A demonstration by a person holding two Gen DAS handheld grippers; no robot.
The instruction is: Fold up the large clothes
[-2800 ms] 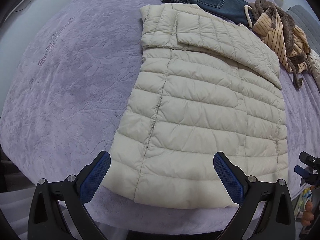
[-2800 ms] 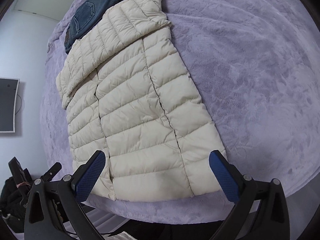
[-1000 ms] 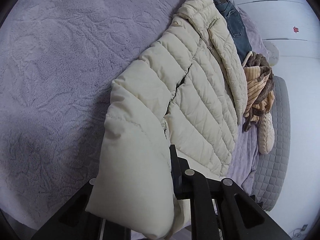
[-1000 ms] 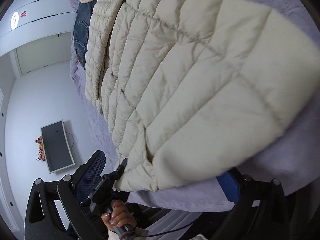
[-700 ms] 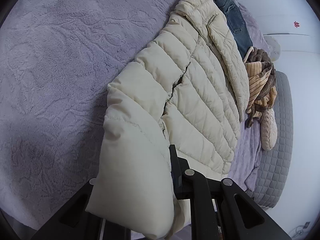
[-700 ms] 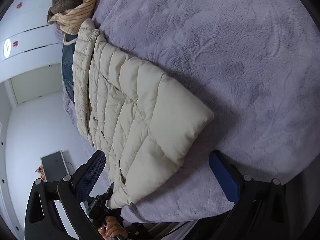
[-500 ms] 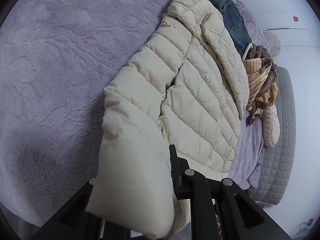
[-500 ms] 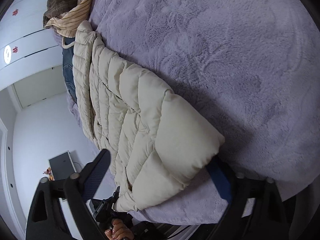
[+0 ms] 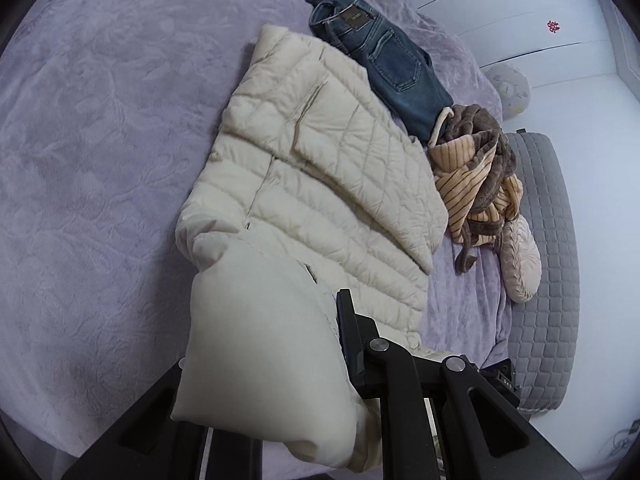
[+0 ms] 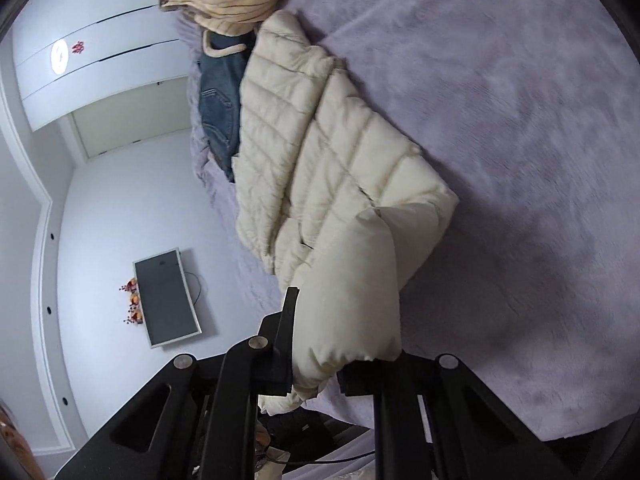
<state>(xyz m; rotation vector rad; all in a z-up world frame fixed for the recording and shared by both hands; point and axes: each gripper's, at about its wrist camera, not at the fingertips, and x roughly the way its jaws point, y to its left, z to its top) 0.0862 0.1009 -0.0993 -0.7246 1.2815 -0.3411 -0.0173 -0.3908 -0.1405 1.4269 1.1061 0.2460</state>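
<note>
purple bed: left jaws clenched on cream jacket hem; right jaws closing on it.

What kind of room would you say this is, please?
Most likely a bedroom: clothes lie on a bed with a plush lilac cover, a grey quilted headboard runs along one edge, and white wardrobe doors and a wall screen stand beyond.

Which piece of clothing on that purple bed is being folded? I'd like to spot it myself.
On the purple blanket, beside blue jeans and a crumpled striped brown robe, lies the cream puffer jacket. It alone is pale, quilted and puffy.
</note>
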